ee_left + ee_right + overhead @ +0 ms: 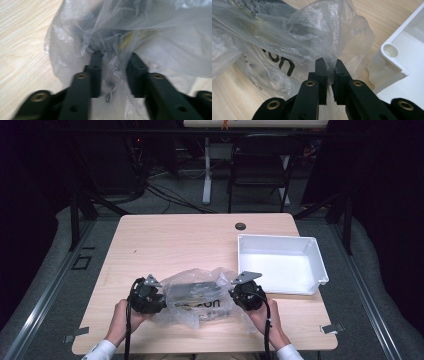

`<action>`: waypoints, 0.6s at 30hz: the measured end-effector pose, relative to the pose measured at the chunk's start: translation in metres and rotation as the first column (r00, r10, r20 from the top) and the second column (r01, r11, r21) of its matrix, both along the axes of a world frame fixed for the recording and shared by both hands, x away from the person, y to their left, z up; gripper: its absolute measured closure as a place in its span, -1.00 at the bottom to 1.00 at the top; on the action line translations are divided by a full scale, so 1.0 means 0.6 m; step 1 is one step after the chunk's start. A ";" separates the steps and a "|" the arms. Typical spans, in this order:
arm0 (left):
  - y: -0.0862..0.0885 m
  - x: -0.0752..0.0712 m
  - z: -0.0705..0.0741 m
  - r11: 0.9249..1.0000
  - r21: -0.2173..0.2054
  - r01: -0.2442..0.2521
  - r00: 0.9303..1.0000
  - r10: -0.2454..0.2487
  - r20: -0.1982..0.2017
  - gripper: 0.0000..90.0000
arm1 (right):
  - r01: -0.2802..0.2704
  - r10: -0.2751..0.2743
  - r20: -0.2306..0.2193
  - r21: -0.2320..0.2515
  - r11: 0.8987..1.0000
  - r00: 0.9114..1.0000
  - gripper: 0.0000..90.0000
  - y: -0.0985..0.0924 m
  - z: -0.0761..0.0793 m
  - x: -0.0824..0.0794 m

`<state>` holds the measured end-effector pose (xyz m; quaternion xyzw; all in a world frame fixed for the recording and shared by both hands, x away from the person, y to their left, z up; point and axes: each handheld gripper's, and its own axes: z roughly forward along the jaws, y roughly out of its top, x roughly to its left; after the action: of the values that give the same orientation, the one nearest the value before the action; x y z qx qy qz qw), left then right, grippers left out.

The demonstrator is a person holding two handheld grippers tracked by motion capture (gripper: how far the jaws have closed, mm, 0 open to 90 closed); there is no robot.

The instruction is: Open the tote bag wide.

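While the right gripper point(329, 65) pinches a fold of the clear plastic bag point(197, 300) between nearly closed jaws, the left gripper point(113, 58) stands with its jaws apart, crumpled film between them but not clamped. Each gripper sits at one end of the bag, which lies on the wooden table point(165, 240) just beside the white bin point(320, 265).

Lying crumpled near the front edge of the table point(150, 235), a clear plastic bag point(197, 297) with dark printed lettering, holding something dark and yellowish inside; its left and right ends sitting between gripper jaws, just beside the white bin point(320, 265)
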<state>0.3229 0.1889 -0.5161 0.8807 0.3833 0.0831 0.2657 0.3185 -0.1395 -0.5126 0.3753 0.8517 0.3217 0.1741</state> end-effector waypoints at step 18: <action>0.058 0.013 0.034 0.974 -0.221 -0.059 0.998 0.054 -0.027 0.96 | 0.048 -0.048 0.015 0.025 0.999 0.999 0.86 -0.012 0.007 0.009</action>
<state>0.3308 0.2239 -0.4959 0.8351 0.4179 0.0383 0.3556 0.3242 -0.1466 -0.5082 0.3954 0.8369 0.3310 0.1838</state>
